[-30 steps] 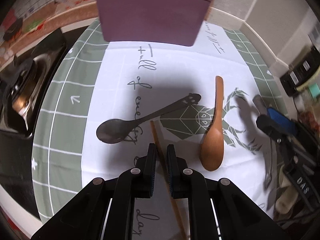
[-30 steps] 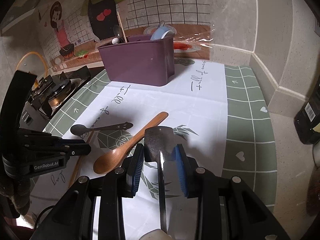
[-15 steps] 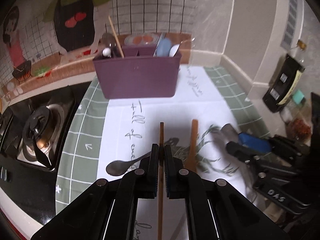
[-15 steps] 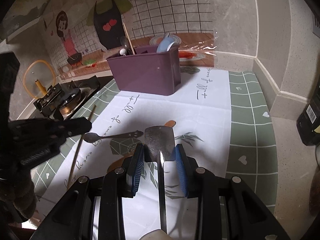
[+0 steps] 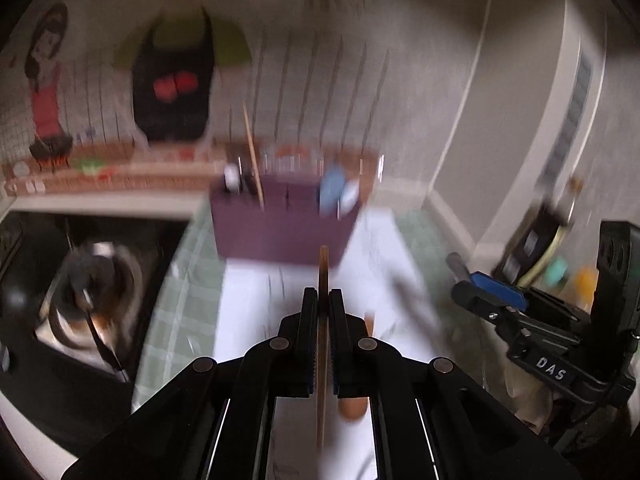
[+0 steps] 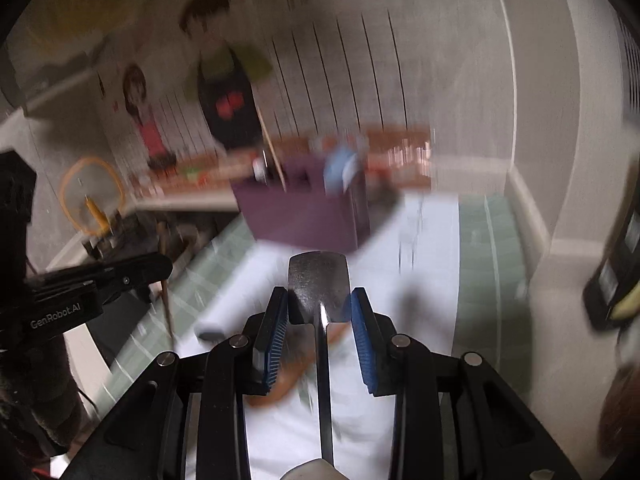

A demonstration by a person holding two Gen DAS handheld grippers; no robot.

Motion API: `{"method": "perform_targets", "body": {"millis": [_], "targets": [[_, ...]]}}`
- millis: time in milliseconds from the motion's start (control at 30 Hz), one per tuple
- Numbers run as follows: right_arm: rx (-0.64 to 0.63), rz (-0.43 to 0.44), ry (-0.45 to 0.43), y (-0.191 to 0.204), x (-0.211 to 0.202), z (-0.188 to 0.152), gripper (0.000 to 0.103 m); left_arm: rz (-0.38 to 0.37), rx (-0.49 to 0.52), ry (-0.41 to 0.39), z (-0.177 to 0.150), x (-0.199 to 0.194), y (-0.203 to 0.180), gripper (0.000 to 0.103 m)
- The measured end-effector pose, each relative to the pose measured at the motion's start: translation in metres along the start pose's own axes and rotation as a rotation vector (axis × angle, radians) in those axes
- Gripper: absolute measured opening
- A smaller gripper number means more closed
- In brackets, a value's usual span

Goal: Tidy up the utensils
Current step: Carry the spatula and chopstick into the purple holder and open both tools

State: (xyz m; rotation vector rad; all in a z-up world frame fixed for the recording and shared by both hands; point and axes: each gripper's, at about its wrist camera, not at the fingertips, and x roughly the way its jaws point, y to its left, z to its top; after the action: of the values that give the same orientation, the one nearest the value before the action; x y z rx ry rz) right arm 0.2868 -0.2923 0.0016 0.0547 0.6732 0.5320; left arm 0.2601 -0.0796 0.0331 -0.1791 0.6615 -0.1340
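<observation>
**Both hands loaded, heading for the purple holder**

Nearest the left camera, the left gripper (image 5: 323, 308) has its fingers pinched nearly together on a single chopstick (image 5: 323, 272). The stick runs straight along the fingers, its long axis pointing away from the hand toward the purple holder (image 5: 280, 236), with its far tip just in front of the holder's front wall as seen from here. The right gripper (image 6: 319, 312) has a metal spatula (image 6: 318, 286) lying between its blue pads; the blade faces forward and the handle runs back toward the hand. The fingers stand about a blade's width apart, so whether they truly squeeze it is hard to judge.

Below, a wooden spoon (image 5: 354, 406) lies on the white and green mat (image 5: 256, 304); the view is too blurred to pick out other loose pieces with confidence.

Farther off, the holder stands at the back of the mat, already carrying a leaning stick and some blue and white pieces.

The step in hand looks like the carry. Next, each piece probably needs tipping upright over a compartment before release, and both hands converging on one holder could crowd each other.
</observation>
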Motion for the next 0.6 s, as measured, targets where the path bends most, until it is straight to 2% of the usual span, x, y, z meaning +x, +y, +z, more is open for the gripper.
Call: {"method": "perform_targets", "body": {"millis": [167,233,300,433,600], "targets": [[-0.092,-0.009,-0.210,0.024,-0.047,0.096,0.029,-0.017,0.016,-0.217,0.098,-0.041,0.005,0.005],[-0.115,-0.010,-0.307,0.032,-0.061,0.137,0.029,-0.012,0.031,-0.272,0.127,-0.048,0.005,0.005],[-0.127,-0.018,-0.378,0.035,-0.062,0.164,0.029,0.001,0.046,-0.313,0.156,-0.047,0.008,0.005],[-0.081,0.052,-0.417,0.023,-0.031,0.198,0.029,0.022,0.053,-0.305,0.189,-0.020,0.017,0.005],[-0.023,0.102,-0.367,0.009,0.042,0.198,0.029,0.042,0.052,-0.220,0.192,0.033,0.034,0.005]]}}
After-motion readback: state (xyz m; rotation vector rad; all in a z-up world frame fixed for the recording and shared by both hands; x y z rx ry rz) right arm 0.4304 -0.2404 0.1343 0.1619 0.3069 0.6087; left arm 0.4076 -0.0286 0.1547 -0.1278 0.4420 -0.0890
